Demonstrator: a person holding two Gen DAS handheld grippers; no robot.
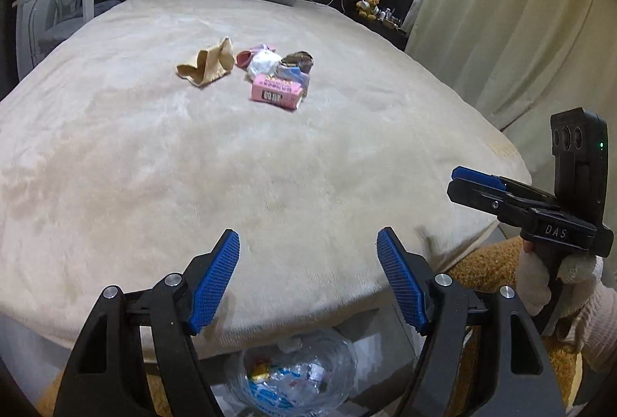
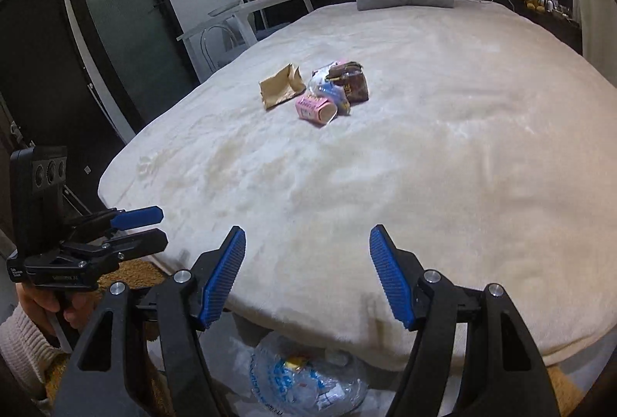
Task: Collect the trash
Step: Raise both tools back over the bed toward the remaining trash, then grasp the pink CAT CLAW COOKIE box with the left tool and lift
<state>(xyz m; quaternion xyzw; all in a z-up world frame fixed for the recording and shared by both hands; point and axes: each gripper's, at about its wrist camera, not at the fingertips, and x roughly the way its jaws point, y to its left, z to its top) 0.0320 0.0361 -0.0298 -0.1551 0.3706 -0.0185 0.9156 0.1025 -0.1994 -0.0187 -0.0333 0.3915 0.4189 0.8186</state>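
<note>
Both grippers hang at the foot of the bed (image 1: 115,147), jaws spread wide and holding nothing: the left gripper (image 1: 308,282) and the right gripper (image 2: 307,274). The trash lies well ahead of the jaws, in one small pile – a brown paper bag (image 1: 206,64), a pink box (image 1: 275,92), a clear wrapper (image 1: 264,64) and a dark brown packet (image 2: 353,83). Below the jaws, on the floor, sits a clear plastic bag (image 1: 293,374) with some scraps already inside.

The pieces touch each other, so a pinch on one may drag or scatter its neighbours. The soft blanket may also be caught between the fingers – then the thin wrapper could slip out.
</note>
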